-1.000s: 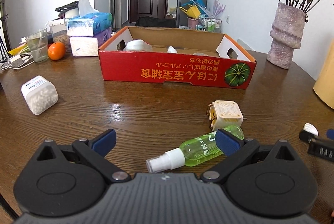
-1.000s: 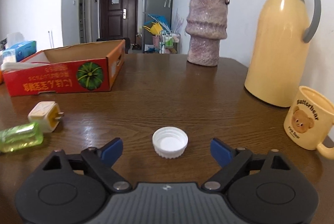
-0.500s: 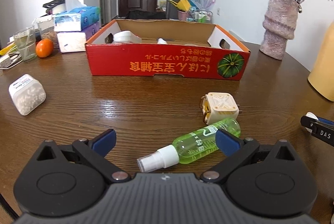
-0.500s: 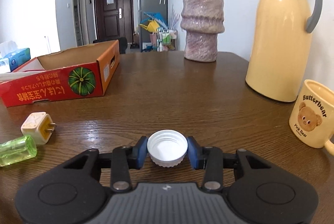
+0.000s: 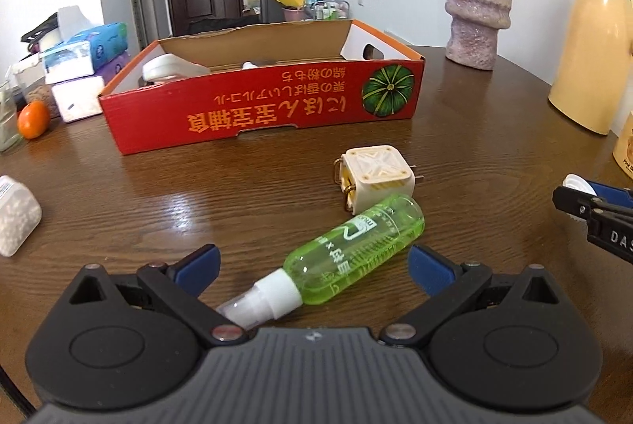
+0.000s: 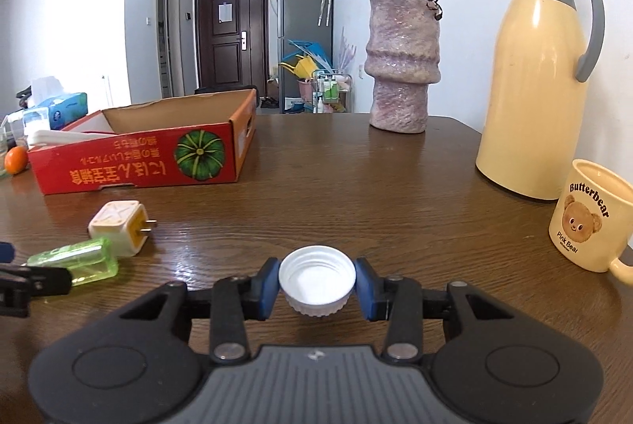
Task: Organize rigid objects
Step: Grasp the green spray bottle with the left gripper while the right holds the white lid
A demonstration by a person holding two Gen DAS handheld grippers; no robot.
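**White cap clamped on the right, spray bottle waiting between the left fingers**

The right gripper (image 6: 316, 283) has its blue fingers (image 6: 267, 283) clamped on a white screw cap (image 6: 316, 277), one pad on each side of the ribbed rim, the cap's open side facing up. It closed on the cap within the last second. The cap sits at or just above the brown wooden bench (image 6: 356, 186); whether it has left the surface cannot be told.

The left gripper (image 5: 312, 265) has its fingers (image 5: 198, 264) wide apart, touching nothing. Between them lies a green spray bottle (image 5: 352, 250) on its side. Its long axis runs diagonally: the white nozzle points back toward the gripper body and to the left, and the clear green base points away to the right, where it touches or nearly touches a cream plug adapter (image 5: 376, 175). Because the bottle lies slantwise to the fingers, a closing would likely catch it askew unless the wrist turns first.

The red cardboard tray (image 5: 257, 111), printed with a green pumpkin, stands beyond both objects, nearer the left hand, and already holds some white items. It looks like the destination for the cap.
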